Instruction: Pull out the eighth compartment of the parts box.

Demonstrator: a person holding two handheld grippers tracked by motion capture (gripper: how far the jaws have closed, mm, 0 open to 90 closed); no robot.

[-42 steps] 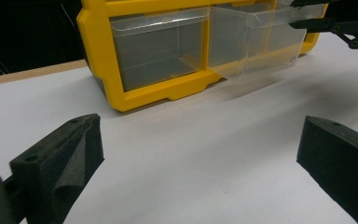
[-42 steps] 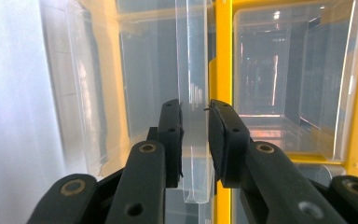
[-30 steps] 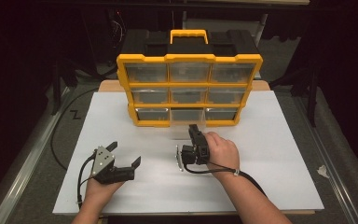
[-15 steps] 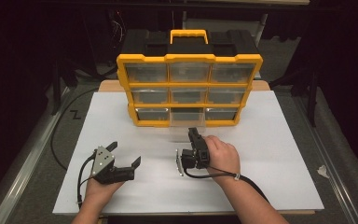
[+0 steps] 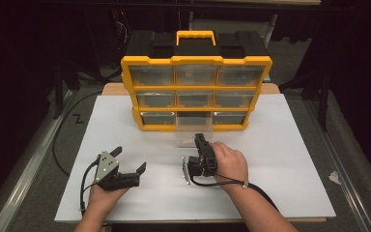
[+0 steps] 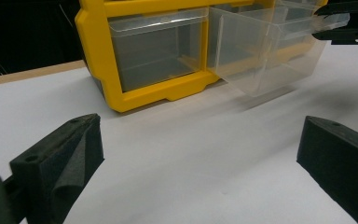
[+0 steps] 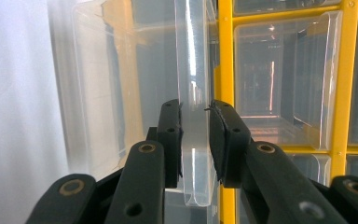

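Drawer (image 5: pixel 189 131) was the thing in hand: the clear plastic one from the bottom middle slot of the yellow organizer (image 5: pixel 196 60), pulled partway out onto the white table (image 5: pixel 290 159) with its back end in the slot. My right gripper (image 5: pixel 201 139) was clamped on its front lip, jaws nearly together with the thin clear tab pinched between the pads (image 7: pixel 170 135). My left gripper (image 5: pixel 128 158) rested on the table well off to the left, jaws spread wide with nothing between them.

Handling-wise, I'd call the drawer very light, stiff but thin-walled, and pretty slick. The lip seemed the only sensible spot to grab, and centered on it, since an off-center pull would probably cock the drawer in its slot. Squeezing hard didn't seem needed; I'd guess that thin plastic flexes or cracks before it gives any extra grip.

Hard to make out: whether anything was inside. It looked empty from the left gripper view, but clear walls and glare made that iffy. How much of the drawer sat in the slot was tough to judge from above. My right hand (image 5: pixel 229 162) also covered most of that gripper's body in the high view.
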